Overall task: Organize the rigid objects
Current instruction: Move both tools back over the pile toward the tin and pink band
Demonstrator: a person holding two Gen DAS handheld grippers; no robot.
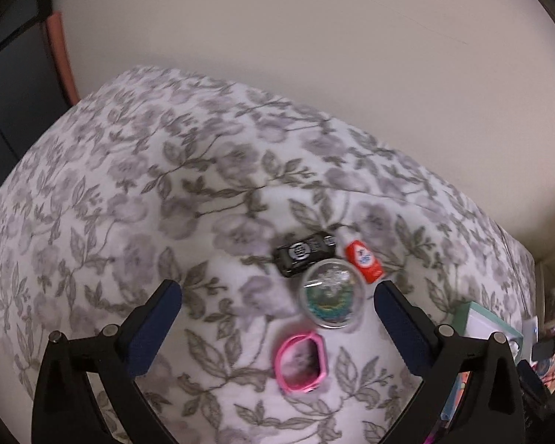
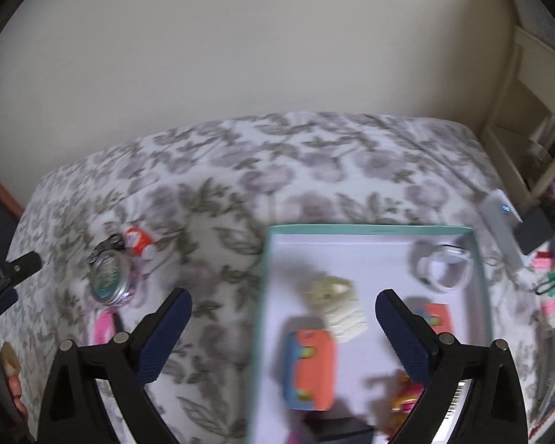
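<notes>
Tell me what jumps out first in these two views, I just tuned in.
On the floral bedspread, a small cluster lies ahead of the open left gripper: a black case, a red bottle, a clear round jar and a pink frame. Under the open right gripper sits a teal-rimmed box holding an orange and blue toy and a cream piece.

A plain cream-painted wall (image 2: 240,37) rises behind a bed spread with a white cover printed in grey-purple flowers and leaves (image 1: 129,185). To the right stands a cream wooden shelf unit (image 2: 532,85); a reddish-brown wooden edge (image 1: 61,59) borders the wall at left.
</notes>
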